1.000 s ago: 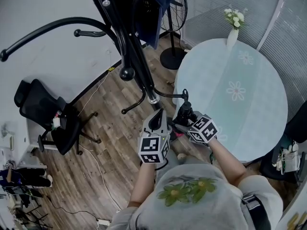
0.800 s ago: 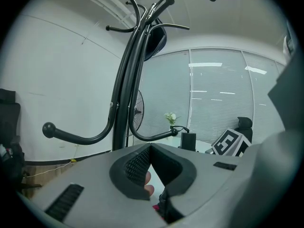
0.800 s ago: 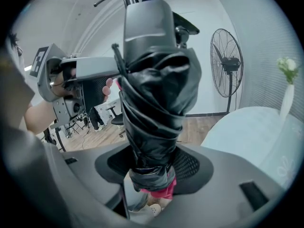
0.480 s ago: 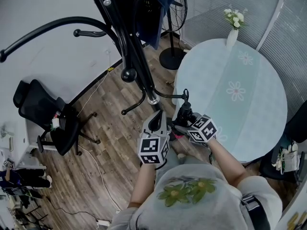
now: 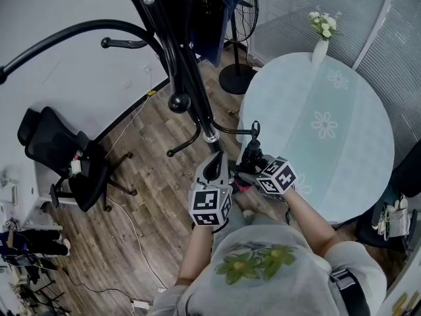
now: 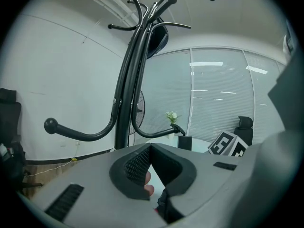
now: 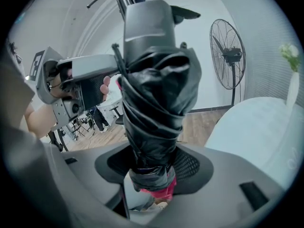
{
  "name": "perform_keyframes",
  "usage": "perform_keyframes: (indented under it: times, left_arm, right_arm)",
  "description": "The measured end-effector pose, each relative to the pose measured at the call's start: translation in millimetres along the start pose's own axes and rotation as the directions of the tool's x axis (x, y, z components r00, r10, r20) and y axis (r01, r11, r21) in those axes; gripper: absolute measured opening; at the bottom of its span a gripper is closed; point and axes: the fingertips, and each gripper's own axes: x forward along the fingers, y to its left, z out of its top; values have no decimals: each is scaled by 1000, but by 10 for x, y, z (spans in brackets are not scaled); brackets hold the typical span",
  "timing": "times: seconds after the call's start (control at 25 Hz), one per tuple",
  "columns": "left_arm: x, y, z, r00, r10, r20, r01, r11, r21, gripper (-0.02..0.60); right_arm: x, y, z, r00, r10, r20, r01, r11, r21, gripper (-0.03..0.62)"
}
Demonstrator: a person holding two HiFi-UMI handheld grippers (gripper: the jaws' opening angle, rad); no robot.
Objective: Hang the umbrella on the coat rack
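**Right gripper clamped on umbrella, left shut and empty, rack at 11 o'clock**

Right gripper (image 7: 152,167): jaws closed on the lower end of the folded black umbrella (image 7: 154,103). The umbrella stands up between the pads, and a pink bit shows at its base. In the head view the right gripper (image 5: 253,166) holds the umbrella (image 5: 253,153) pointing to 12 o'clock, just off the table edge.

Left gripper (image 6: 151,148): pads meet at the tips with nothing between them; a fingertip shows through the notch below. In the head view the left gripper (image 5: 214,170) sits just beside the right one, at its 9 o'clock.

Coat rack (image 5: 191,78): black pole at 11 o'clock from the grippers, close by, with curved hook arms. One ball-ended hook (image 5: 179,103) hangs above the left gripper. A dark blue cloth (image 5: 214,18) hangs on the rack at 12 o'clock.

Round table (image 5: 355,163) is at 3 o'clock, with a flower vase (image 5: 321,35) on its far edge at 1 o'clock. A standing fan (image 5: 235,45) is at 12 o'clock behind the rack. An office chair (image 5: 59,157) is at 9 o'clock, well apart.
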Motion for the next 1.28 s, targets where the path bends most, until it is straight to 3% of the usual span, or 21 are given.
perform_keyframes:
  times: [1.28]
  left_arm:
    - [-16, 58, -64, 1000, 23, -11, -23, 1000, -5, 2]
  right_arm:
    - [312, 53, 93, 998, 37, -42, -39, 998, -51, 242]
